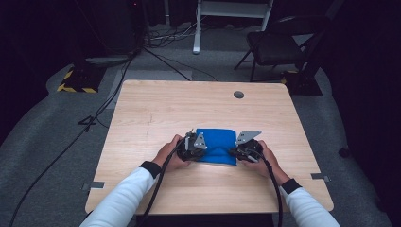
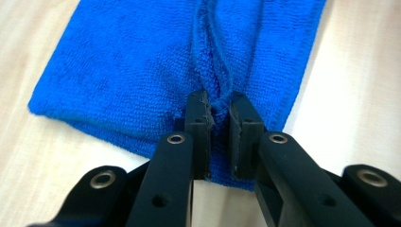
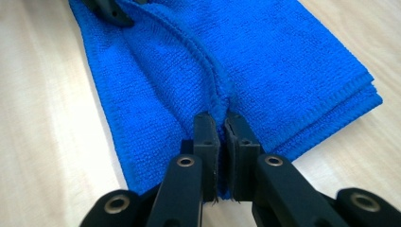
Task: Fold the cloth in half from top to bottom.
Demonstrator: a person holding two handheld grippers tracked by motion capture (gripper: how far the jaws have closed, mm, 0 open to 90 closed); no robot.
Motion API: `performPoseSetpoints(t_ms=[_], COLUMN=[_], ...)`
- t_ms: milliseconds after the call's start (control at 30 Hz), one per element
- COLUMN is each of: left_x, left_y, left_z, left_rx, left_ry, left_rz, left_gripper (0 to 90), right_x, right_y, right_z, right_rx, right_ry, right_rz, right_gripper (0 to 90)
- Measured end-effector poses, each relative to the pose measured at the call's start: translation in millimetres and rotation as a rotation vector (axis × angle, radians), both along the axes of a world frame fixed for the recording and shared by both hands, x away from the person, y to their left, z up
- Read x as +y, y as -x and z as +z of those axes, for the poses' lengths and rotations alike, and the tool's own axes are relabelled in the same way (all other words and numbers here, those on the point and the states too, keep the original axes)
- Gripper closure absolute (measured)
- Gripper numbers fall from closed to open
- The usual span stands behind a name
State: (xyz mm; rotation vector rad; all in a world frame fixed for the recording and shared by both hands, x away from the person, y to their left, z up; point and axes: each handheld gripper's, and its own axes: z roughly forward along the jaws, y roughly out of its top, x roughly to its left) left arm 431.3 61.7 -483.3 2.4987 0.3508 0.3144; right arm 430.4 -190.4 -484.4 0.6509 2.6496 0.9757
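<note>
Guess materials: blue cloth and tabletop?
Blue cloth: looks like microfibre terry, matte, with a fine looped pile and stitched hem. Tabletop: pale wood grain with a smooth, faintly glossy surface, likely laminate or veneer; solid wood can't be ruled out.

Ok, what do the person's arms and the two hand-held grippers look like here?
White sleeves with black cuffs. Left hand-held gripper and right hand-held gripper are black, each with two blocky jaws on arms with metal-ringed holes. Each carries a grey three-cornered plate on top and trails a black cable.
</note>
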Motion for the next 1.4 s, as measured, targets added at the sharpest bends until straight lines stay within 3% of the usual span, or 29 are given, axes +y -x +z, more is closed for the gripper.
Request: performPoseSetpoints(t_ms=[100, 233, 400, 500, 600, 700, 833, 900, 1067, 1167, 1267, 1400], left_x=[-0.9, -0.4, 11.2, 18.0, 19.2, 18.5, 20.2, 22.7, 32.0, 40.8, 47.3, 43.6], left_y=[-10.6, -16.4, -4.7, 7.1, 19.8, 32.7, 44.8, 46.9, 53.0, 54.9, 53.5, 44.4], left_z=[-0.3, 1.2, 14.0, 20.2, 18.3, 12.1, 9.6, 10.0, 8.1, 11.7, 17.5, 22.6], left_rx=[0.001, -0.027, -0.046, -0.047, -0.056, -0.051, -0.048, -0.025, -0.012, 0.004, -0.007, -0.03], left_ry=[0.005, 0.014, 0.082, 0.109, 0.072, 0.007, -0.011, -0.004, 0.005, 0.045, 0.107, 0.139], left_rz=[0.031, 0.058, 0.04, -0.002, -0.037, -0.062, -0.064, -0.055, -0.019, 0.024, 0.075, 0.112], left_gripper=[80.6, 79.1, 73.2, 71.8, 65.3, 55.2, 48.1, 45.3, 36.2, 30.8, 27.7, 25.6], right_x=[1.8, 0.9, -8.4, -11.1, -9.6, -8.5, -12.5, -14.1, -18.6, -24.9, -28.7, -24.8], right_y=[-7.3, -12.7, -0.2, 13.1, 26.0, 34.9, 46.0, 49.9, 53.6, 54.3, 50.9, 37.6], right_z=[0.2, 2.4, 17.9, 21.9, 18.8, 15.5, 13.8, 12.8, 10.7, 13.1, 18.8, 22.2], right_rx=[-0.013, -0.04, -0.072, -0.081, -0.075, -0.051, -0.027, -0.023, -0.021, -0.021, -0.046, -0.087], right_ry=[0.01, -0.004, -0.092, -0.106, -0.077, -0.057, -0.069, -0.065, -0.072, -0.099, -0.11, -0.102], right_rz=[-0.019, -0.025, 0.009, 0.058, 0.097, 0.13, 0.155, 0.148, 0.124, 0.095, 0.041, -0.036], right_gripper=[84.8, 83.9, 80.6, 76.7, 71.3, 59.7, 55.3, 54.2, 51.6, 48.9, 46.0, 41.1])
